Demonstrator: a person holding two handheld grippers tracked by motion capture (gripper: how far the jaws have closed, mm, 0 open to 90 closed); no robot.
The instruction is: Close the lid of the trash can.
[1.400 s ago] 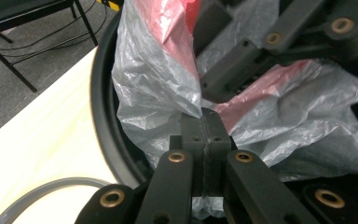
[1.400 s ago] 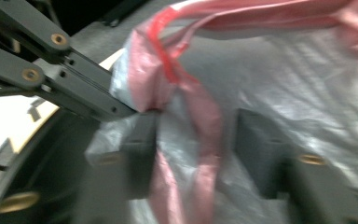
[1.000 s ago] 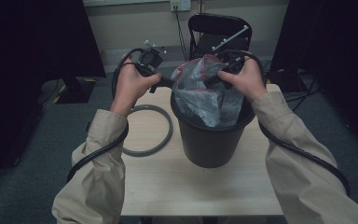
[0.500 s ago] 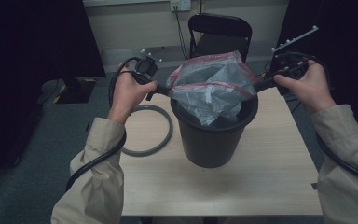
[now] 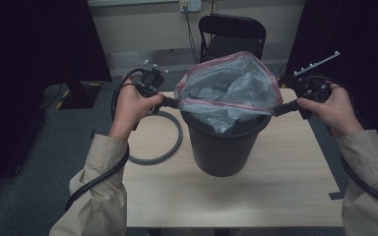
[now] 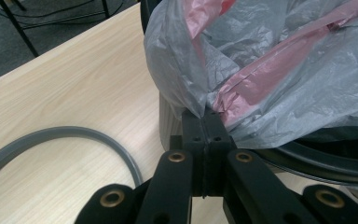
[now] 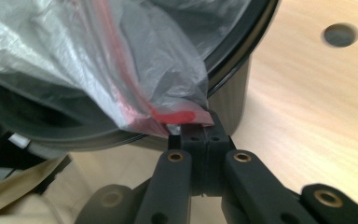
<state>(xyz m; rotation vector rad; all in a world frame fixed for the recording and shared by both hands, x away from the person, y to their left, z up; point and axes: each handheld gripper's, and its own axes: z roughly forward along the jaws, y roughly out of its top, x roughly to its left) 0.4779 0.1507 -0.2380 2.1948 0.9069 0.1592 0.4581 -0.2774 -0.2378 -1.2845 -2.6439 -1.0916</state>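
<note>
A black bucket (image 5: 224, 147) stands in the middle of the wooden table (image 5: 275, 196). A thin grey plastic bag with a red rim band (image 5: 229, 83) is stretched wide above the bucket's mouth, its lower part hanging inside. My left gripper (image 5: 176, 102) is shut on the bag's left edge (image 6: 200, 109), just beside the bucket's rim (image 6: 317, 158). My right gripper (image 5: 278, 109) is shut on the bag's right edge (image 7: 182, 116), next to the bucket's rim (image 7: 233, 65). Both pairs of jaws pinch the plastic flat.
A grey ring (image 5: 165, 147) lies flat on the table left of the bucket, also seen as the grey ring (image 6: 51, 137) below my left gripper. A black chair (image 5: 231, 34) stands behind the table. Dark curtains flank both sides. A hole (image 7: 339, 35) marks the tabletop.
My right gripper has pulled the bag's right edge far out to the right, opening the bag's mouth wide over the bucket. The left gripper has sunk slightly and keeps its hold.
</note>
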